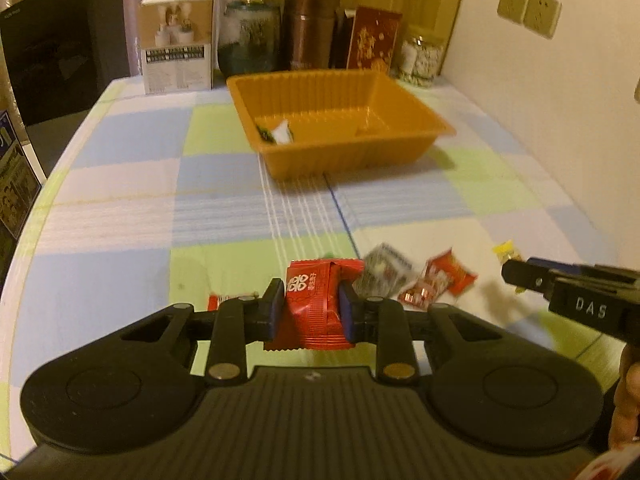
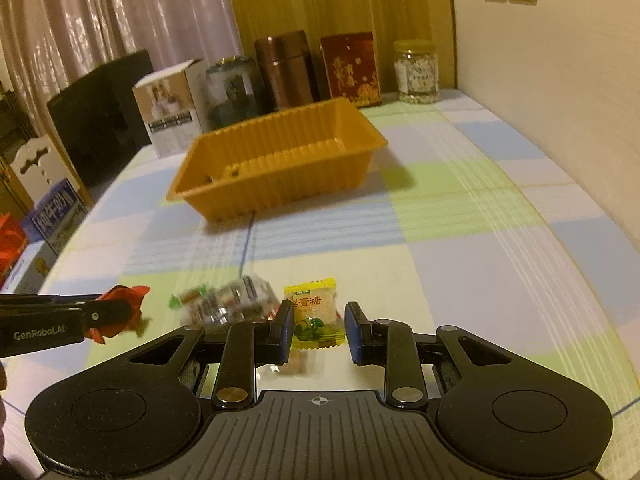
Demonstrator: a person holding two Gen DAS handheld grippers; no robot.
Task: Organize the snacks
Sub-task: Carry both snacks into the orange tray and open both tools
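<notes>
Two pickups at once. Left gripper [image 1: 312, 308] has its jaws clamped on a red packet [image 1: 316, 304]; right gripper [image 2: 318, 330] looks to pinch a yellow candy [image 2: 316, 316] w/ a gap at one pad, so it could slip. Orange tray [image 1: 380, 92] sits at 12 o'clock, far across the worktop [image 1: 120, 216]; loose snacks [image 1: 420, 280] remain at 2 o'clock.

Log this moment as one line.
left claw: shut on red packet | right claw: shut on yellow candy | tray: nearly empty
</notes>
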